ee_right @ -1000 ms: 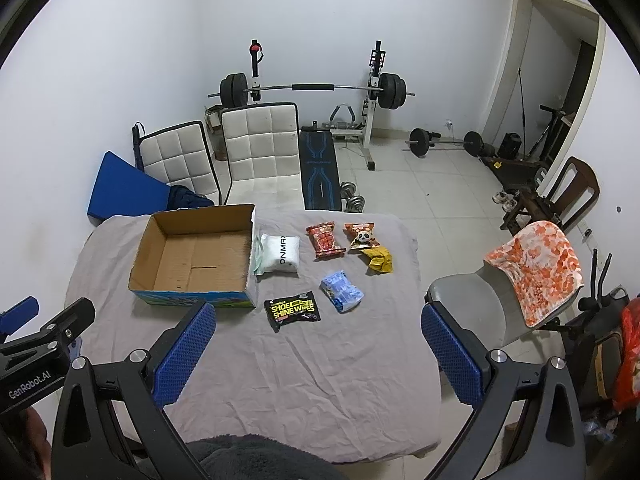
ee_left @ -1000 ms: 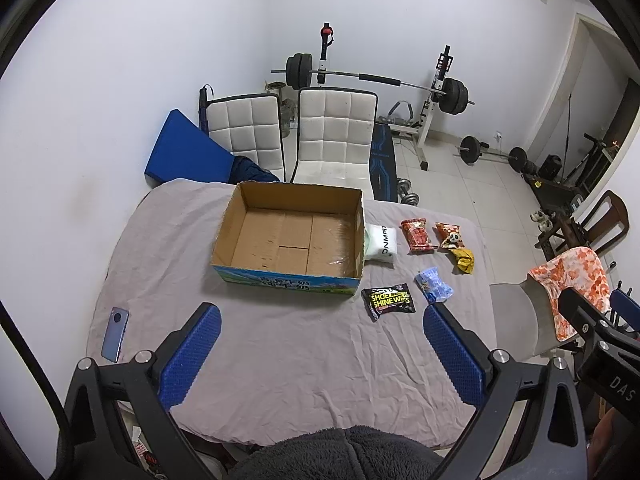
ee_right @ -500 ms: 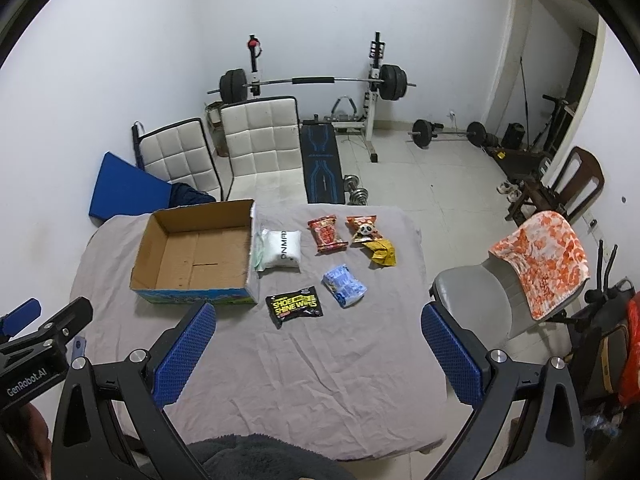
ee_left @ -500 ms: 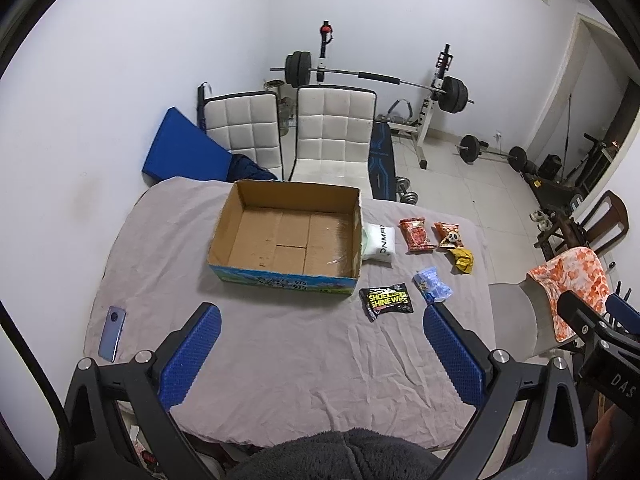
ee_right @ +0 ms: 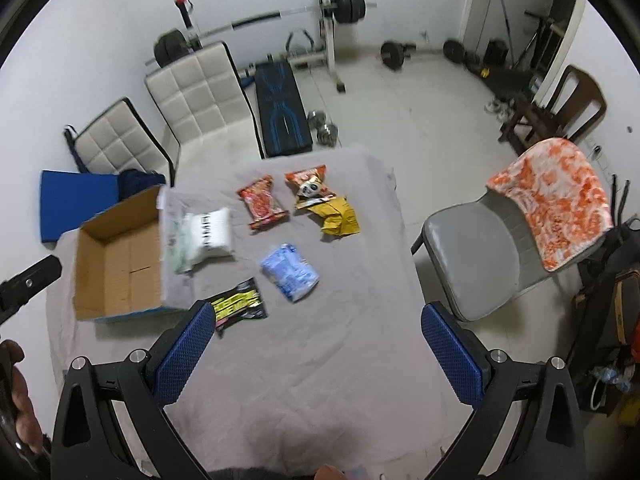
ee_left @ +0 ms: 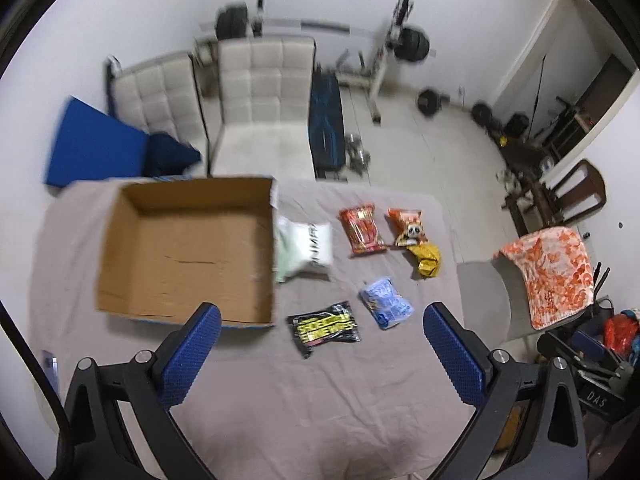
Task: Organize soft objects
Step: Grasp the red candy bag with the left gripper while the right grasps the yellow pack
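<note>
Both grippers hang above the near edge of a table draped in grey cloth (ee_left: 280, 400), each with its 2 blue-padded fingers spread wide and holding nothing: the left gripper (ee_left: 320, 344) and the right gripper (ee_right: 316, 344). Both have pushed forward and tipped downward from half a second ago, so the packets loom larger and both views are blurred. Nearest lies a black packet with yellow lettering (ee_left: 325, 327), just right of the open cardboard box (ee_left: 120, 240), which sits empty on the table's left side. A blue packet (ee_left: 386, 302) lies just beside it to the right. Farther back, a white pouch (ee_left: 308, 249) touches the box's right wall, followed rightward by a red snack bag (ee_left: 361, 230), an orange snack bag (ee_left: 409, 227) and a yellow wrapper (ee_left: 427, 259). None of the 6 packets has changed place. Beyond the table stand 2 white quilted chairs (ee_left: 264, 92).
</note>
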`<state>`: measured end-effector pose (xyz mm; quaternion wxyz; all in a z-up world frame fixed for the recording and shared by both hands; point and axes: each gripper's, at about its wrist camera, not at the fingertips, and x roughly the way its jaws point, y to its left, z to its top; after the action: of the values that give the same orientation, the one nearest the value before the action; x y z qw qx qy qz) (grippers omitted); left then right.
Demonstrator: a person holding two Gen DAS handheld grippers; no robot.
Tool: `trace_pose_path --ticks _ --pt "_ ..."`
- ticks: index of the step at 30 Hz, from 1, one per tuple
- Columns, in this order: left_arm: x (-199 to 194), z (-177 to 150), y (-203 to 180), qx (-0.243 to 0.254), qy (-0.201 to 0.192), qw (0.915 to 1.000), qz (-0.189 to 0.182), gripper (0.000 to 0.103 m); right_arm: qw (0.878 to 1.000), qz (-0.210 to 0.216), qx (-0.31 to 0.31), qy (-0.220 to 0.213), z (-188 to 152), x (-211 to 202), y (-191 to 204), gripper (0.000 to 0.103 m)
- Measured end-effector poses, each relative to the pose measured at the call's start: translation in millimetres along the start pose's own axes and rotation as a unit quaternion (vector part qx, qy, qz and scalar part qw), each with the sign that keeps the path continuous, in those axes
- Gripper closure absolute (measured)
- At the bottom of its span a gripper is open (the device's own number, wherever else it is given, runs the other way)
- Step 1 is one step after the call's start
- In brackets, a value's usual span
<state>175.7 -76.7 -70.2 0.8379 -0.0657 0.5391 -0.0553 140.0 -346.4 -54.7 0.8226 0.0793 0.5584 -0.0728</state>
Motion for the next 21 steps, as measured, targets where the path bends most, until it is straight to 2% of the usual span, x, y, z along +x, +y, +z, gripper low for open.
trace_pose_path --ticks 4,6,8,11,16,21 --pt "92.5 39.1 -24.8 0.011 0.075 0.9971 0.002 0.001 0.999 -0.009 -0.003 0.038 44.2 79.0 -22.7 0.0" --pt "136.3 52.1 -34.6 0.021 0.113 0.9934 0.009 0.006 0.998 -0.004 -0.002 0.062 67.3 123.4 -32.9 0.0" --pt "188.8 65.2 -44.6 0.036 0.154 0.9872 0.024 0.008 0.997 -0.007 0.003 0.083 84.7 163.3 -40.3 0.0" --pt "247.4 73.0 -53.0 0.04 0.196 0.9791 0.037 0.008 0.994 -0.008 0.009 0.106 105.2 218.7 -50.4 0.0" --pt "321.6 88.8 -64.2 0.009 0.255 0.9669 0.006 0.009 0.987 0.002 0.025 0.16 127.7 310.6 -59.2 0.0" --pt "380.3 97.8 -77.6 -0.001 0.287 0.9581 -0.002 0.009 0.98 0.002 0.028 0.198 131.4 372.0 -54.9 0.002"
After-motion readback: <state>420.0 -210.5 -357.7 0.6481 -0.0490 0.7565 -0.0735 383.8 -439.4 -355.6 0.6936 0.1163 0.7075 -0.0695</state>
